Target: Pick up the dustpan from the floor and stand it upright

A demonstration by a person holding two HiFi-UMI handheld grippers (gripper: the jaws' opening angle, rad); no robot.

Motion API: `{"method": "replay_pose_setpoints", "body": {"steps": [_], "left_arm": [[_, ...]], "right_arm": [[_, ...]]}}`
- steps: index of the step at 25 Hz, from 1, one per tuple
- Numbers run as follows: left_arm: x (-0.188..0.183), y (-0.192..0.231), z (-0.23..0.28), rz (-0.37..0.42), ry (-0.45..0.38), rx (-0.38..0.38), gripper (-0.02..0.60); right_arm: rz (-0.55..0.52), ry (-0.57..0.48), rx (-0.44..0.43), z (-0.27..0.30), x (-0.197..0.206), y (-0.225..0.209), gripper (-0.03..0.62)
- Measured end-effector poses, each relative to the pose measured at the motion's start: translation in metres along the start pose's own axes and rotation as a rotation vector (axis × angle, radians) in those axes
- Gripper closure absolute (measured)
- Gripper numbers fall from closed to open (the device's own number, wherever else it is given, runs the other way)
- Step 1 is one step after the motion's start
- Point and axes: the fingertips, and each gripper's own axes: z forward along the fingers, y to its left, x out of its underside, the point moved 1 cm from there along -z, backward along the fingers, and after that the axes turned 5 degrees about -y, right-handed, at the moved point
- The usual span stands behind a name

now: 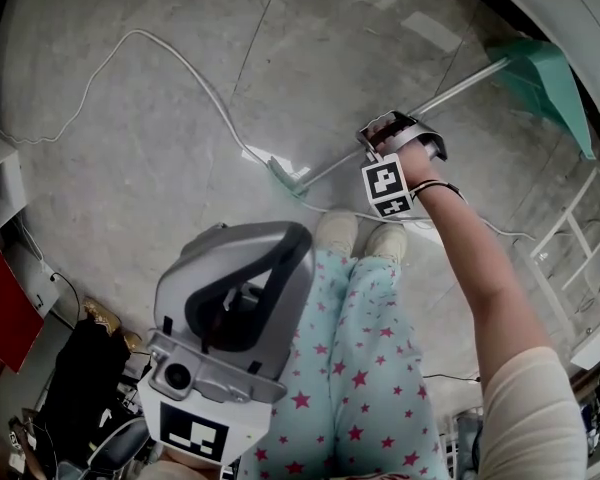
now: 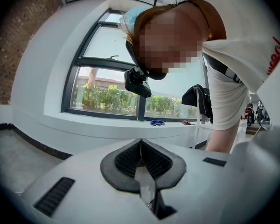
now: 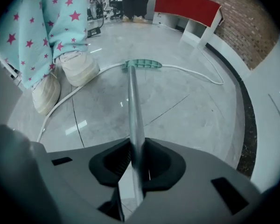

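The dustpan lies flat on the grey floor. Its green pan (image 1: 545, 78) is at the upper right of the head view, and a thin metal handle (image 1: 460, 86) runs down-left to a green grip end (image 1: 283, 175). My right gripper (image 1: 395, 130) reaches down to the middle of that handle. In the right gripper view the metal handle (image 3: 133, 111) passes straight between the jaws of the right gripper (image 3: 137, 160), which are shut on it, with the green grip end (image 3: 143, 64) beyond. My left gripper (image 1: 265, 253) is held near the legs, away from the dustpan. Its jaws (image 2: 141, 146) are shut and empty.
A white cable (image 1: 180, 63) snakes over the floor and passes by the grip end (image 3: 196, 71). The person's white shoes (image 1: 335, 230) stand just beside the handle. A red and white cabinet (image 3: 189, 6) sits by the curved wall. A white rack (image 1: 580, 228) stands at the right.
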Motion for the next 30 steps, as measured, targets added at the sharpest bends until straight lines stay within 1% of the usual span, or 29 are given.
{"method": "replay_pose_setpoints", "body": {"steps": [2,3,6,9,11,14,17,20,23,26,30], "left_arm": [[-0.001,-0.001,0.000,-0.002,0.003,0.001,0.560],[-0.003,-0.001,0.001,-0.002,0.005,0.000,0.560],[-0.019,-0.004,0.001,-0.009,0.000,-0.009,0.560],[-0.046,-0.013,-0.001,-0.009,-0.012,-0.003,0.560],[-0.067,-0.015,0.001,-0.013,-0.026,-0.004,0.560],[-0.115,-0.024,0.003,-0.015,-0.060,0.003,0.560],[-0.166,-0.036,0.004,0.002,-0.096,0.026,0.560],[-0.200,-0.043,0.005,0.009,-0.121,0.041,0.560],[-0.222,-0.051,0.001,0.011,-0.126,0.055,0.560],[-0.233,-0.057,-0.004,0.025,-0.122,0.074,0.560],[-0.248,-0.052,-0.005,0.038,-0.122,0.067,0.560]], "right_arm": [[-0.033,0.034,-0.013,0.003,0.001,0.000,0.510],[-0.037,0.039,-0.005,0.001,0.001,-0.003,0.511],[-0.018,0.009,0.045,-0.023,-0.004,-0.017,0.511],[0.016,-0.044,0.104,-0.062,-0.015,-0.031,0.513],[0.032,-0.051,0.152,-0.088,-0.014,-0.047,0.517],[0.070,-0.049,0.222,-0.136,-0.015,-0.076,0.526],[0.153,-0.055,0.287,-0.186,-0.016,-0.108,0.531],[0.254,-0.058,0.347,-0.224,-0.010,-0.142,0.533],[0.354,-0.065,0.416,-0.258,-0.002,-0.168,0.534],[0.453,-0.082,0.498,-0.292,0.010,-0.187,0.536],[0.594,-0.114,0.609,-0.333,0.027,-0.207,0.537]]}}
